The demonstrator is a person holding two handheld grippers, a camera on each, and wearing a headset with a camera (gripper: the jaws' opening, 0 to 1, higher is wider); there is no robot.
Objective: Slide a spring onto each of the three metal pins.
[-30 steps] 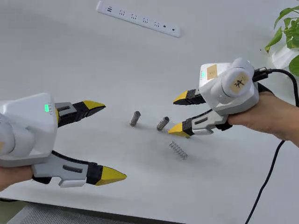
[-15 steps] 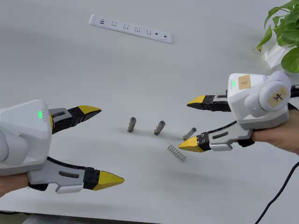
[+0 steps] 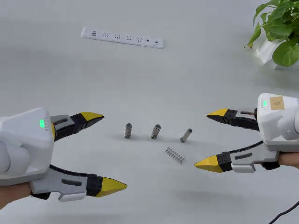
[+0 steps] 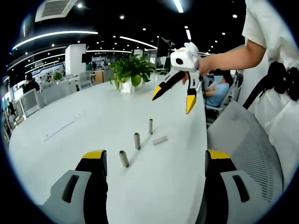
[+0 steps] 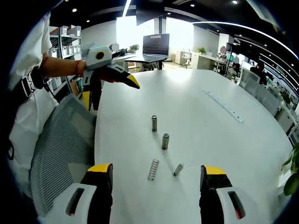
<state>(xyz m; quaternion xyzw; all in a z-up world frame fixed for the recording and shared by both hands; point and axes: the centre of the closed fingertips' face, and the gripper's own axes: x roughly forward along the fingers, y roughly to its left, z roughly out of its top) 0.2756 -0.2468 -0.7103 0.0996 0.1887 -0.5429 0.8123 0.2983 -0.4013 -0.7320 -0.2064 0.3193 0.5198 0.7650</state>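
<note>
The left gripper [image 3: 106, 150] is held over the left side of the white table [image 3: 187, 79], jaws wide apart, nothing between them. To its right, three metal pins stand in a row. The left pin [image 3: 128, 130] and the middle pin [image 3: 155, 131] each carry a spring coiled around the shaft, while the right pin [image 3: 186, 135] is bare. A loose spring [image 3: 175, 155] lies flat on the table just in front of the middle and right pins, touching neither. The right gripper [image 3: 208, 138] hovers to the right of the right pin, jaws spread and empty, apart from it. A power strip [image 3: 123, 38] lies at the far side, and a potted plant [image 3: 275, 28] stands at the far right
</note>
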